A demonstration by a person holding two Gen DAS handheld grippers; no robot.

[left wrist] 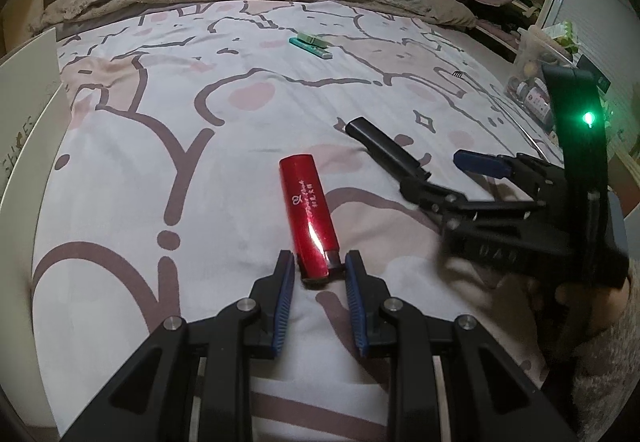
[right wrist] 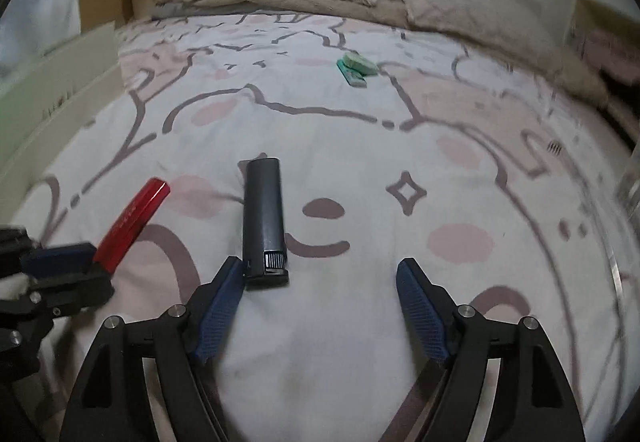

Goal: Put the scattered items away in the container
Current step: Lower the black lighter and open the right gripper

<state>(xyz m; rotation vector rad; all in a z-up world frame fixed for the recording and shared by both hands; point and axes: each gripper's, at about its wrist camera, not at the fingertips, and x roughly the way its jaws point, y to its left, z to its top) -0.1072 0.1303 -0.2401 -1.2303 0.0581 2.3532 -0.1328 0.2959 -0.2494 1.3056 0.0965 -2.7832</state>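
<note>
right wrist view: the right gripper (right wrist: 320, 270) has its pads apart, and the black lighter (right wrist: 264, 218) lies on the bed (right wrist: 440, 114) touching the left pad only, off-centre, its long axis running away toward the pillow end. left gripper (left wrist: 320, 266) is clamped on the red lighter (left wrist: 310, 214). the clear container (left wrist: 536, 82) sits at the bed's right edge, nearer the right hand.

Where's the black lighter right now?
The slim black lighter lies on the cartoon-print bedsheet, touching the open right tongs' left pad, right of the red lighter.
</note>
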